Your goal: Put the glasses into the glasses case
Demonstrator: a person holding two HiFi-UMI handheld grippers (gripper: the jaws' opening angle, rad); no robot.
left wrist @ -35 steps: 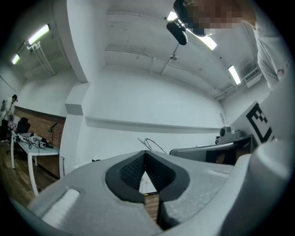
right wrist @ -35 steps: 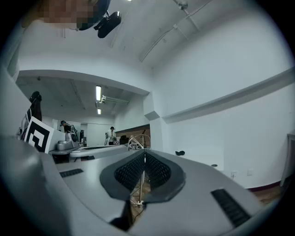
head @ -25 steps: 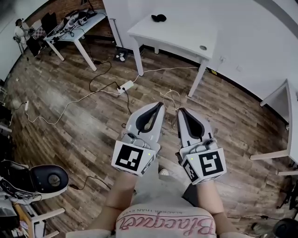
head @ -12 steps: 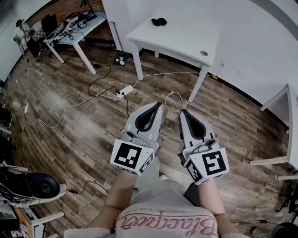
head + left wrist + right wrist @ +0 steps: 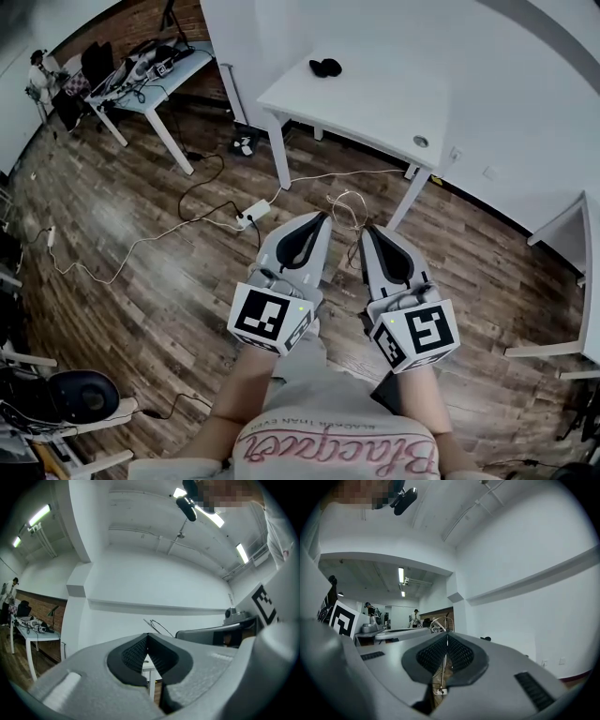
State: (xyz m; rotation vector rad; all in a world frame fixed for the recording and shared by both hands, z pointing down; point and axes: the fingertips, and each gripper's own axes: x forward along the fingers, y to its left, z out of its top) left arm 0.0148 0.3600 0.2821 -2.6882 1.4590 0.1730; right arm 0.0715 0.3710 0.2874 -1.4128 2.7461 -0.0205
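Glasses case [image 5: 325, 67], I think: a dark lump near the far edge of the table [image 5: 375, 103], too small to tell for sure. Left gripper [image 5: 323, 217] and right gripper [image 5: 367, 231] hang over open floor [image 5: 141, 281], well apart from it. Both sets of jaws are pressed together, empty.

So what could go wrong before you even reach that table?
1. Tripping: cords and a power strip lie on the wooden floor between the person and the white table.
2. The left gripper and right gripper are both shut and empty, so they must open before grabbing anything.
3. The dark thing on the table is too small to identify. It may not be the glasses or case.
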